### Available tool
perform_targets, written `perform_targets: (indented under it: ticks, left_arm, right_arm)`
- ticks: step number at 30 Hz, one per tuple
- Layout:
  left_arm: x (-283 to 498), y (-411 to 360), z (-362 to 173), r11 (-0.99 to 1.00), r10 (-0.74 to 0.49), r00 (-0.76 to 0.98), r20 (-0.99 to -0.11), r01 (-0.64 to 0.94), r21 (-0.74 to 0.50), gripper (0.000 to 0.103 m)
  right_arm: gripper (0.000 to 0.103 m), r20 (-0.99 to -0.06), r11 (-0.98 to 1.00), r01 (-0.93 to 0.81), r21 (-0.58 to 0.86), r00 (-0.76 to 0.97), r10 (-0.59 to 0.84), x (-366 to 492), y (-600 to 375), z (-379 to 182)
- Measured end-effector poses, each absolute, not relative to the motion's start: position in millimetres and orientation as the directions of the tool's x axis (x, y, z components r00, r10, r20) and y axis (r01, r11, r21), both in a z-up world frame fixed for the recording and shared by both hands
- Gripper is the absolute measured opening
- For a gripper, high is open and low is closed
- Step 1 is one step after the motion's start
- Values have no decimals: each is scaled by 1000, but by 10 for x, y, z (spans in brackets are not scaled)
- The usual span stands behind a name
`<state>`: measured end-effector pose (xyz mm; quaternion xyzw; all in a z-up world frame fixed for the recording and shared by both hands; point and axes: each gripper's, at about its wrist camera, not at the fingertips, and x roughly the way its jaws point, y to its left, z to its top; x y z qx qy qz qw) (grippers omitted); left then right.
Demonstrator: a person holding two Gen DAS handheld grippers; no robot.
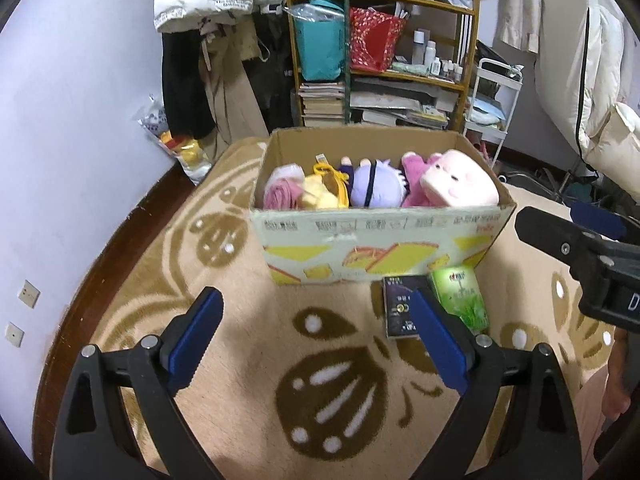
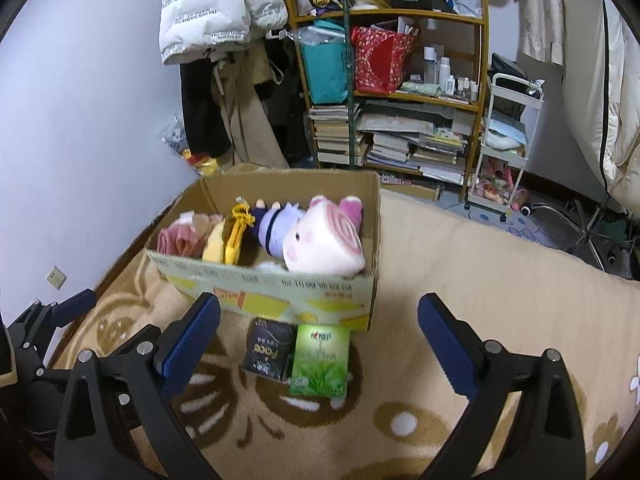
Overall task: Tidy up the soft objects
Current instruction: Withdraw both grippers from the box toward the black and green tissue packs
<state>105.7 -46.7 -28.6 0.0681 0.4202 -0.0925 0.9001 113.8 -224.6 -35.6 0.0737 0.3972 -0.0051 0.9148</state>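
We've got both tools, left tool (image 1: 316, 334) and right tool (image 2: 318, 340), spread wide and empty near the cardboard box (image 1: 376, 248) of squishy plushies (image 1: 452, 180) on fuzzy carpet (image 1: 248, 320).

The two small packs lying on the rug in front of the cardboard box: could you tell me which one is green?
The green tissue pack with a leaf print; the black pack lies directly beside it.

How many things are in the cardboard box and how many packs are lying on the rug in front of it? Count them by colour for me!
In the cardboard box:
Pink: 2, the pig plush and the rolled cloth
Yellow: 1, the yellow toy
Purple: 1, the doll
On the rug:
Green: 1, the green pack
Black: 1, the black pack
Total: 6
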Motion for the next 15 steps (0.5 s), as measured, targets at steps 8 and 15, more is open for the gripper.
perform_targets:
  ticks: [8, 15]
  left_arm:
    - [1088, -506, -545, 972, -126, 597, -792, 232, 21, 93]
    - [1195, -573, -724, 972, -126, 579, -806, 234, 16, 93]
  right_arm:
    - [103, -759, 989, 88, 117, 651, 32, 1100, -2270, -632]
    - [103, -783, 988, 106, 112, 621, 22, 1164, -2317, -866]
